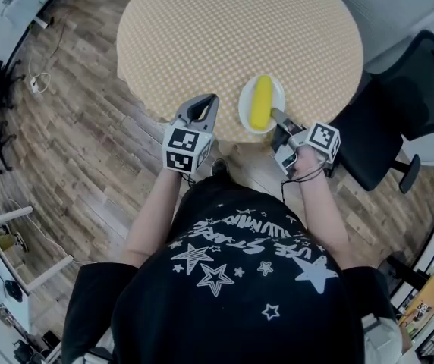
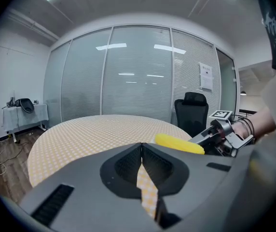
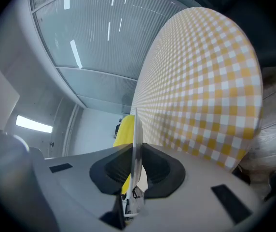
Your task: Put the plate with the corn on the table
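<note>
The white plate (image 1: 245, 109) is sitting at the near edge of the round desk (image 1: 224, 29), which is wearing a yellow-and-white checked cloth, and part of its rim is reaching out past that edge toward the person. The plate is carrying a single yellow corn cob (image 1: 261, 102), lying lengthwise across its middle and pointing toward the centre of the desk. The right gripper (image 1: 278, 117) is coming in from just off the near edge of the desk, and its fingers (image 3: 114, 170) are clamping the plate's near rim, which is showing edge-on between them in the right gripper view with the corn lying behind it. Whether the plate's underside is touching the cloth or hovering just over it is not something the views are settling. The left gripper (image 1: 208, 101) is hanging at the near edge of the desk, beside the plate but apart from it, and its fingers (image 2: 128, 166) are pressing together with nothing between them. A black office chair (image 1: 399, 120) is standing on the wooden floor (image 1: 80, 150) just off the desk's right side.
</note>
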Tool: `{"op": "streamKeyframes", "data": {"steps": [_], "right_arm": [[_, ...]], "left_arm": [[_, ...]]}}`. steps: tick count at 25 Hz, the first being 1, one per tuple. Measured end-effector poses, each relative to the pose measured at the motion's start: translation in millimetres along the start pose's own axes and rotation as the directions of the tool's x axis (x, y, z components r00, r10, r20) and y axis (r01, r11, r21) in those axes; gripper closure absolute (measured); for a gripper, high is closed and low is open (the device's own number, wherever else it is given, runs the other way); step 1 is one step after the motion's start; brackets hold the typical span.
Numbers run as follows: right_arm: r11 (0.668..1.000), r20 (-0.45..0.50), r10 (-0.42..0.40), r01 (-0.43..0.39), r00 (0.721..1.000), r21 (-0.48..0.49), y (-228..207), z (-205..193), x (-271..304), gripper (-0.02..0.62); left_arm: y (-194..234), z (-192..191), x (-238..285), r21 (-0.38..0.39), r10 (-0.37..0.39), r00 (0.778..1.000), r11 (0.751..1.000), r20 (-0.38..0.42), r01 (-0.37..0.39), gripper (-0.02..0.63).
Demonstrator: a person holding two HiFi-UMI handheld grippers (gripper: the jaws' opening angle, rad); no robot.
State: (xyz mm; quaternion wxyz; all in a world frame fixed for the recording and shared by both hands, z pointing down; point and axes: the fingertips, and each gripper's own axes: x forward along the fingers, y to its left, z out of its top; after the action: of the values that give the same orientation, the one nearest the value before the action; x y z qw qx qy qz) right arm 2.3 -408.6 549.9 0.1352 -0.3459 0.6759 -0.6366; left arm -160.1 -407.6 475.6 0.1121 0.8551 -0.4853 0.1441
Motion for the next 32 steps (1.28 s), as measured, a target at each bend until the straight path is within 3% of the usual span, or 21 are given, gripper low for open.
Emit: {"op": "streamKeyframes", "data": {"steps": [13, 18, 28, 32], "right_arm": [[0.996, 0.043, -0.093, 0.092, 0.995, 0.013, -28, 18, 51, 0.549], [0.995, 0.054, -0.095, 0.093, 0.994, 0.028, -30, 22, 67, 0.549], [0.988, 0.048, -0.149, 0.146, 0.988, 0.05, -40, 26, 78, 0.549], [0.975, 0.045, -0.222, 0.221, 0.974, 0.029, -42, 27, 79, 0.549]], "left_arm": [[37, -9, 42, -0.008, -0.103, 0.993, 0.995, -0.056, 0.103, 0.598], [45, -14, 50, -0.007, -0.131, 0.988, 0.991, -0.08, 0.131, 0.598], [57, -23, 57, -0.008, -0.137, 0.985, 0.991, -0.104, 0.137, 0.598], [58, -24, 58, -0.008, -0.136, 0.985, 0.991, -0.109, 0.136, 0.598]]}}
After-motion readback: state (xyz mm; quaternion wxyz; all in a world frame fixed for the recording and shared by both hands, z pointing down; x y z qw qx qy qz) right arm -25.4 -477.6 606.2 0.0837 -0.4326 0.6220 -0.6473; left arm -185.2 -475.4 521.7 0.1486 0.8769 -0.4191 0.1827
